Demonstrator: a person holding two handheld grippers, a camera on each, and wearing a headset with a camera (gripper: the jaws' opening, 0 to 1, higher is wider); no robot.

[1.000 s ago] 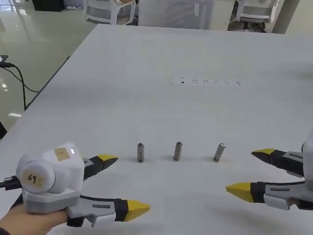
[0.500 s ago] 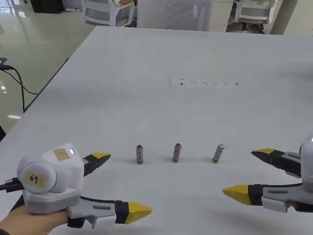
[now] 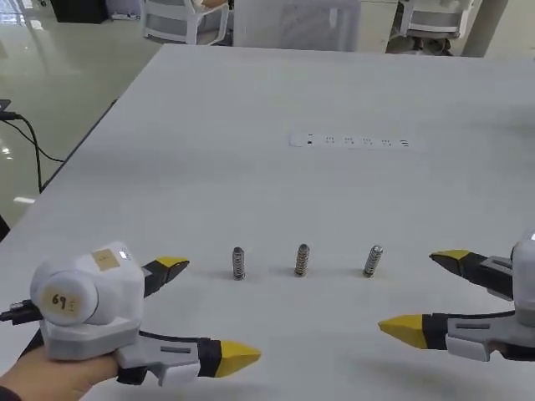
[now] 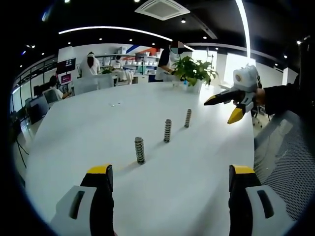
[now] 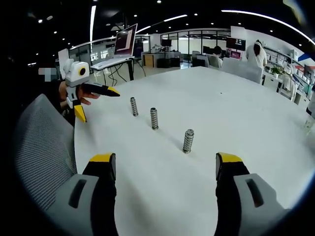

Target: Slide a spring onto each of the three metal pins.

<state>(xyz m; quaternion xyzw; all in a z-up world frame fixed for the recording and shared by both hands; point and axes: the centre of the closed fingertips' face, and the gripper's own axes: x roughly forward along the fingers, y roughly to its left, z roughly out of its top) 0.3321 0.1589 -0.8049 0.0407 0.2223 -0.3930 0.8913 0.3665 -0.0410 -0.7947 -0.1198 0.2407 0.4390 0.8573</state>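
The number 69 is written on the round white end of the left gripper [image 3: 209, 309]. No other text can be read.

Open-plan office: long white table [image 3: 251, 100], swivel chairs [image 3: 180, 21], monitor [image 5: 125, 39], potted plant [image 4: 196, 73], ceiling AC vent [image 4: 162, 9], strip lights [image 4: 242, 19].

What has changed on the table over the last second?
Nothing visibly moved. The left gripper and the right gripper stay open and empty on either side of the three pins, which keep their springs and their row on the table.
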